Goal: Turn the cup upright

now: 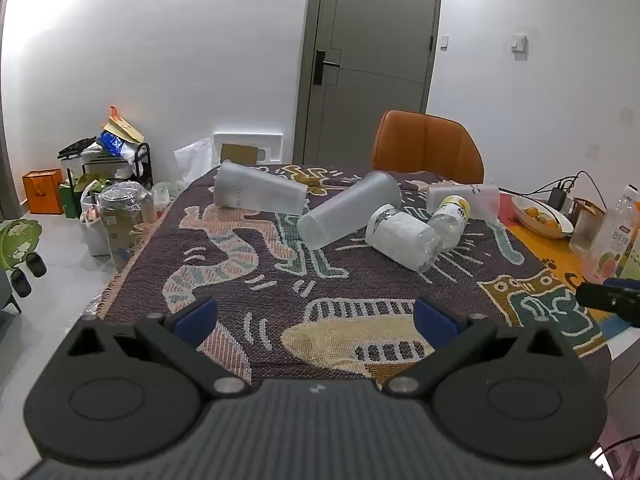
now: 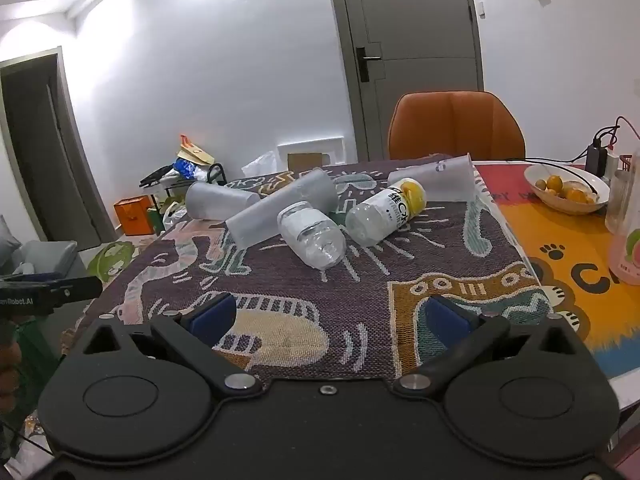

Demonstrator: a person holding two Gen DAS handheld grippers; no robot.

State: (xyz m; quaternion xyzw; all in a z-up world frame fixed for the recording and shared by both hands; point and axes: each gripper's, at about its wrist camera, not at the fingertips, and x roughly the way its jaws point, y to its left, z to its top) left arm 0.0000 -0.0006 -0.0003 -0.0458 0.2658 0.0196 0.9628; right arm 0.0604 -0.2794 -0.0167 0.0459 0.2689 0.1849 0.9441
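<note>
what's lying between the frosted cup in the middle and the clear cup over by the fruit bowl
Two plastic bottles on their sides: a white-labelled bottle against the middle frosted cup, then a yellow-labelled bottle nearer the clear cup. The right wrist view shows it best.

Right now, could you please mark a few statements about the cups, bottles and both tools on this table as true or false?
1. All three frosted cups lie on their sides. True: left cup, middle cup, far cup.
2. The left tool grips a cup. False: it is open, holding nothing.
3. The yellow-labelled bottle stands upright. False: it lies on its side.
4. The right tool is open. True.
5. The fruit bowl sits on the patterned blanket. False: it sits beside it, on the orange mat.
</note>
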